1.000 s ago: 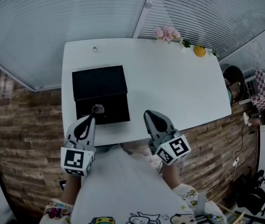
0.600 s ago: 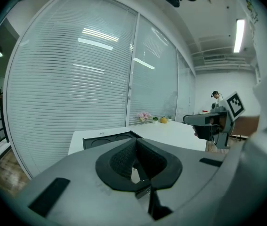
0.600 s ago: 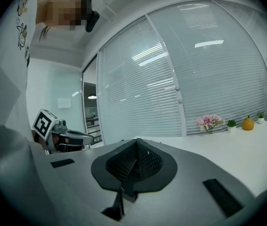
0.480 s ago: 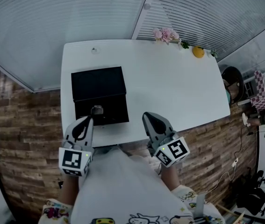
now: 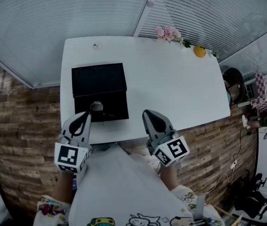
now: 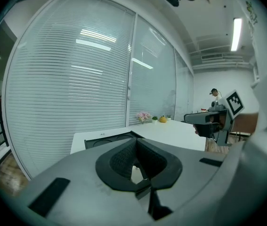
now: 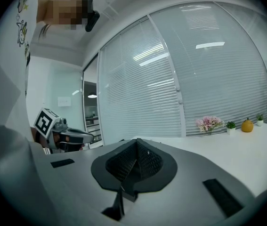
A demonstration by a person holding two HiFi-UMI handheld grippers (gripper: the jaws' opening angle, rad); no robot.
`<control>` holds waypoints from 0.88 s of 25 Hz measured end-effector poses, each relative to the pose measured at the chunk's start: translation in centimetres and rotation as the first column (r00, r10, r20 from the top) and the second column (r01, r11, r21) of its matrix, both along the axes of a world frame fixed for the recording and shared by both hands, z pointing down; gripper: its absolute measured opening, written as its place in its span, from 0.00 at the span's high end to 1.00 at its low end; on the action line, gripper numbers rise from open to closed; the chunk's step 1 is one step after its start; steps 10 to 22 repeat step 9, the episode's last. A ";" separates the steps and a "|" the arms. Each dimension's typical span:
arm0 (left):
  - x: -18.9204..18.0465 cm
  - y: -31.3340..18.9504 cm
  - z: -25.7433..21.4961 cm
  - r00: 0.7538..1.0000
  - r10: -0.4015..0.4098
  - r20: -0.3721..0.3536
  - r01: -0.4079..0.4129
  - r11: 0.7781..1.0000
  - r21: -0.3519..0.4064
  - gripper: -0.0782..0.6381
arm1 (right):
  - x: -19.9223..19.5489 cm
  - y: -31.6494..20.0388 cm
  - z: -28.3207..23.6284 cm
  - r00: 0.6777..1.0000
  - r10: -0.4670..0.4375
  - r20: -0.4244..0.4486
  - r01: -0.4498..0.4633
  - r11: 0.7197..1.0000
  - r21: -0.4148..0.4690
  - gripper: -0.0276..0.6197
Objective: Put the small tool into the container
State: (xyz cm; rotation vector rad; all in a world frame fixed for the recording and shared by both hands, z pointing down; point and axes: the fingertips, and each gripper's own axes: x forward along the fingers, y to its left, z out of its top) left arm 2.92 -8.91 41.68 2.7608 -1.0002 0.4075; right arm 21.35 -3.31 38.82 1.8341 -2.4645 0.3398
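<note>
Small tool (image 5: 97, 106) too tiny to identify; container (image 6: 102, 141) mostly hidden behind left gripper (image 6: 136, 166).

Your head camera looked steeply down on the worktop (image 5: 171, 88); cameras on your left gripper (image 5: 87, 114) and right gripper (image 5: 148, 113) faced low across it.

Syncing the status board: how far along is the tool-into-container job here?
Done: unclear. A small silvery object sits on the near half of the black container; whether it lies inside, I can't tell. In hand: nothing. Left gripper has its jaws slightly apart and empty, right gripper is shut and empty, both at the near table edge. Left: likely confirming or finishing placement.
</note>
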 end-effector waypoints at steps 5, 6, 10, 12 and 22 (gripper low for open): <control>0.2 -0.2 -0.2 1.000 0.017 0.015 -0.017 1.000 0.009 0.88 | -0.3 0.5 0.0 1.000 0.004 -0.011 -0.004 1.000 0.000 0.96; 0.2 -0.2 -0.2 1.000 0.021 0.017 -0.021 1.000 0.012 0.88 | -0.4 0.6 -0.1 1.000 0.004 -0.012 -0.004 1.000 0.001 0.96; 0.3 -0.3 -0.2 0.999 0.033 0.025 -0.033 0.999 0.025 0.88 | -0.5 1.0 -0.1 1.000 0.006 -0.017 -0.006 1.000 0.001 0.96; 0.3 -0.3 -0.2 0.999 0.033 0.025 -0.033 0.999 0.025 0.88 | -0.5 1.0 -0.1 1.000 0.006 -0.017 -0.006 1.000 0.001 0.96; 0.3 -0.3 -0.2 0.999 0.033 0.025 -0.033 0.999 0.025 0.88 | -0.5 1.0 -0.1 1.000 0.006 -0.017 -0.006 1.000 0.001 0.96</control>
